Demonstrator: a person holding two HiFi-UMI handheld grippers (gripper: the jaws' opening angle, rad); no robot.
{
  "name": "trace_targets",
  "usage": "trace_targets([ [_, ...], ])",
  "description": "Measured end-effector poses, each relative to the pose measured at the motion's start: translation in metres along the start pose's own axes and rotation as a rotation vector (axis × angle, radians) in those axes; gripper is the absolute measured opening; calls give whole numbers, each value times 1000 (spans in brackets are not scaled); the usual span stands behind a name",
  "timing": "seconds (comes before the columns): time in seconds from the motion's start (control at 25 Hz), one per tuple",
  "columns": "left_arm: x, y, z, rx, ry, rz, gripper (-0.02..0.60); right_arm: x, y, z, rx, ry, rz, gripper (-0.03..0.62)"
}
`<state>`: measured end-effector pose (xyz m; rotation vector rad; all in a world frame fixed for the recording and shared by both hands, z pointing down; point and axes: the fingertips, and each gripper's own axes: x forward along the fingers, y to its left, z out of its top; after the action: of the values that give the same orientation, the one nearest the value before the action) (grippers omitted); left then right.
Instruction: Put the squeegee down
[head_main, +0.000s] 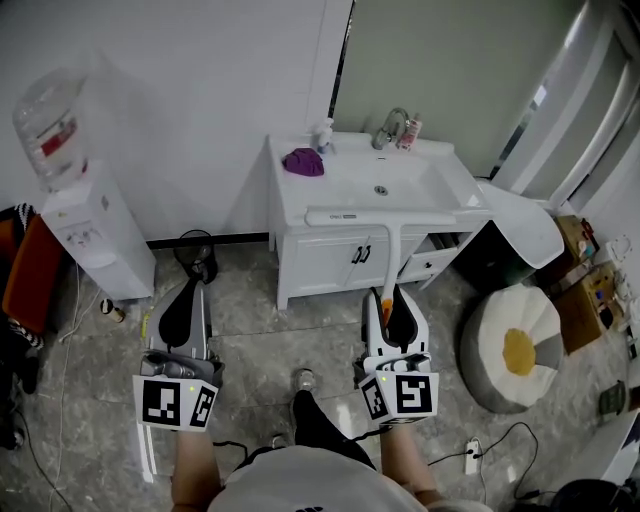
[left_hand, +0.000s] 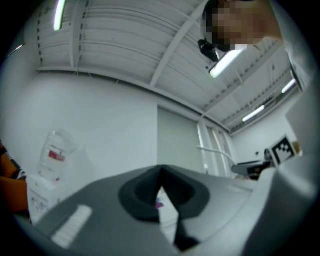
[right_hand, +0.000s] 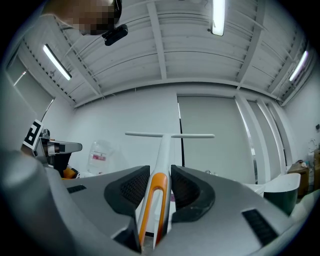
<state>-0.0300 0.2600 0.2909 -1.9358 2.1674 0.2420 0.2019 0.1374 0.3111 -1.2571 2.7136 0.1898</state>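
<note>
A white squeegee (head_main: 392, 232) with an orange grip end is held upright in my right gripper (head_main: 393, 305), its long blade lying level in front of the sink's front edge. In the right gripper view the jaws press on the orange-and-white handle (right_hand: 156, 200), and the blade (right_hand: 170, 135) stands crosswise above. My left gripper (head_main: 188, 300) hovers low at the left above the floor, jaws together with nothing in them; the left gripper view shows its dark pads (left_hand: 161, 192) meeting.
A white sink cabinet (head_main: 340, 255) stands ahead, with a purple cloth (head_main: 303, 161), a tap (head_main: 392, 127) and small bottles on it. A water dispenser (head_main: 85, 220) stands at left, a round white cushion (head_main: 515, 345) at right. Cables lie on the tiled floor.
</note>
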Motion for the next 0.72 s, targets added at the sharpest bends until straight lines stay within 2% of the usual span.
trace_targets([
  [0.24, 56, 21, -6, 15, -18, 33, 6, 67, -10, -7, -4, -14, 50, 130],
  [0.72, 162, 32, -24, 16, -29, 64, 7, 175, -57, -17, 3, -21, 106, 130],
])
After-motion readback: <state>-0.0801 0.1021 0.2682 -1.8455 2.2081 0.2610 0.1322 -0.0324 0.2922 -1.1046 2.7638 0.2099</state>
